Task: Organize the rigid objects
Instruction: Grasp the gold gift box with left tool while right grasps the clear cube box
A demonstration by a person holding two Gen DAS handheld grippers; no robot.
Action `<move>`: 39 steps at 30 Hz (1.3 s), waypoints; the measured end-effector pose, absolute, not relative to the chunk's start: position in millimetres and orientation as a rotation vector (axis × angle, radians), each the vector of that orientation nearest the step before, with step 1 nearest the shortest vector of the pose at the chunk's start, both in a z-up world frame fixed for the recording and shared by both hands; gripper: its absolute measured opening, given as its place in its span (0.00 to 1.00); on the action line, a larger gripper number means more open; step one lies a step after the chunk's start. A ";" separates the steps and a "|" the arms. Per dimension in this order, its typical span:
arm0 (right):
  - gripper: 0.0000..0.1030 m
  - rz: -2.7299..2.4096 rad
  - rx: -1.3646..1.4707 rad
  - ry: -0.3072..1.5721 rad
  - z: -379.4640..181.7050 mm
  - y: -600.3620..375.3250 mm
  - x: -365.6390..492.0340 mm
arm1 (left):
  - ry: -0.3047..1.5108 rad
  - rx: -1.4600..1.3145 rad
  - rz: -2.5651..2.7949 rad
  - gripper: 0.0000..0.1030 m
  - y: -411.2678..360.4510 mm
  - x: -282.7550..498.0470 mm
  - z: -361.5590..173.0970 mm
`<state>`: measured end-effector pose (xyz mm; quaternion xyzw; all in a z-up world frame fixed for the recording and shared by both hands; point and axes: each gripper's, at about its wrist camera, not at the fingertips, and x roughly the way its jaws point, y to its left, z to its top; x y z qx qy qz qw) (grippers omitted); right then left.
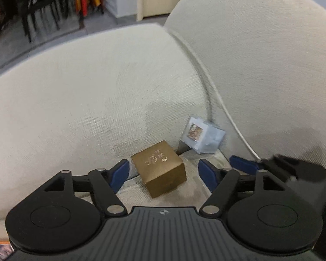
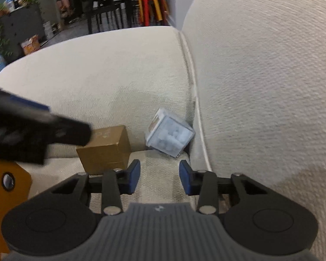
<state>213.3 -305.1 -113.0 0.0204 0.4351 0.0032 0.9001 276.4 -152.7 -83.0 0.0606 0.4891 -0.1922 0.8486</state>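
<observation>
A gold box (image 1: 160, 169) with printed characters on its lid lies on the cream sofa seat (image 1: 87, 100). It sits between the wide-open blue-padded fingers of my left gripper (image 1: 164, 163), and neither pad touches it. Behind it a pale blue clear cube (image 1: 203, 137) leans tilted in the corner where the seat meets the cushion. In the right wrist view my right gripper (image 2: 160, 165) is open over bare seat fabric, just short of the cube (image 2: 170, 134). The gold box (image 2: 106, 150) lies to its left, partly hidden by the blurred black left gripper (image 2: 43, 130).
A tall cream cushion (image 1: 260, 65) rises on the right, with a piped seam along its base. Beyond the sofa's far edge the grey floor holds black chairs (image 1: 39, 6) and red and yellow stools (image 2: 152, 4). A dark cabinet with plants (image 2: 15, 26) stands far left.
</observation>
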 end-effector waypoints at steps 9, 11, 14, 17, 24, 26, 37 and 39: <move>0.47 0.042 -0.041 0.914 -122.5 -294.6 221.8 | 1.152 0.118 -0.307 0.86 -169.9 304.5 -118.9; 0.48 0.040 -0.049 0.914 -123.4 -293.0 221.9 | 1.185 0.106 -0.296 0.85 -169.1 309.1 -125.7; 0.48 0.040 -0.054 0.901 -124.1 -291.8 223.3 | 1.212 0.066 -0.321 0.77 -164.8 313.6 -132.8; 0.49 0.034 -0.114 0.891 -127.9 -284.6 226.9 | 1.223 0.052 -0.340 0.75 -160.3 313.6 -131.6; 0.55 -0.002 -0.377 0.822 -140.9 -263.3 234.2 | 1.268 0.108 -0.340 0.74 -141.1 317.7 -125.4; 0.57 -0.011 -0.467 0.805 -147.8 -257.3 237.6 | 1.275 0.114 -0.354 0.74 -138.3 318.7 -124.4; 0.65 0.009 -0.656 0.726 -169.5 -249.6 255.3 | 1.260 0.144 -0.374 0.74 -129.7 308.4 -121.5; 0.63 0.015 -0.657 0.747 -171.8 -249.5 259.6 | 1.264 0.139 -0.376 0.74 -126.1 310.8 -121.3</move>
